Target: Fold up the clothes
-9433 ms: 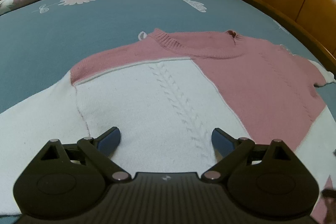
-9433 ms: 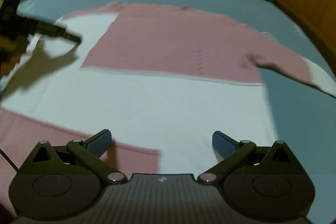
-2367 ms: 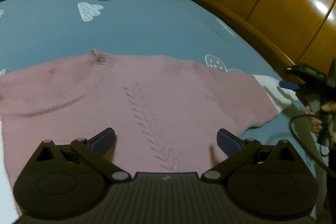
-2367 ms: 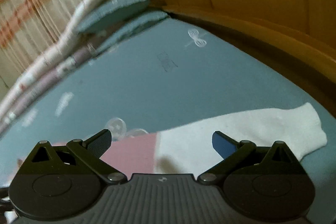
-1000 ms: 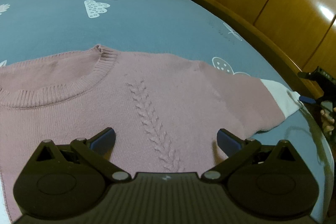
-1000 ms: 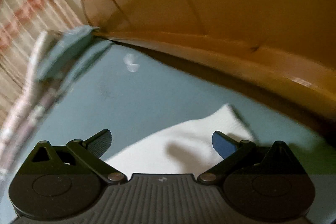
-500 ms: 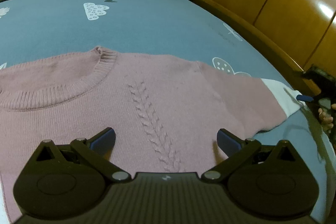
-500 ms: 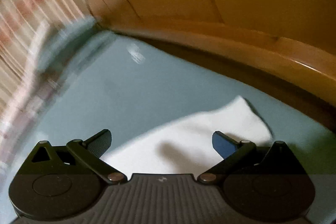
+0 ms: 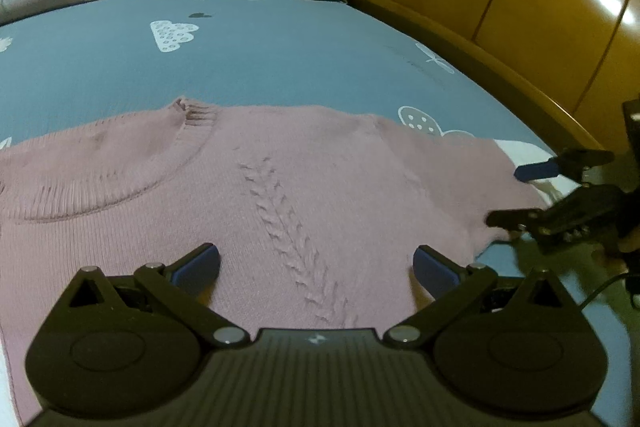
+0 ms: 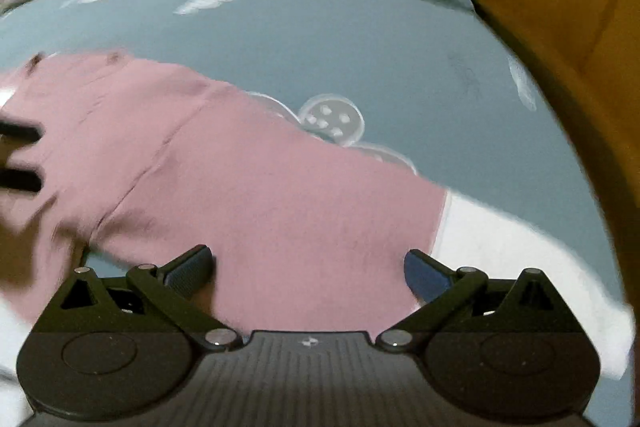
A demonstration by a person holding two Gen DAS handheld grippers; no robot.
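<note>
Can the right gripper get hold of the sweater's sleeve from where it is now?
Probably yes. The right gripper is open, hovering right over the pink sleeve near its white cuff, and nothing lies on the sleeve or between it and the fingers.

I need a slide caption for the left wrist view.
Open left gripper above pink sweater on blue bedsheet.
</note>
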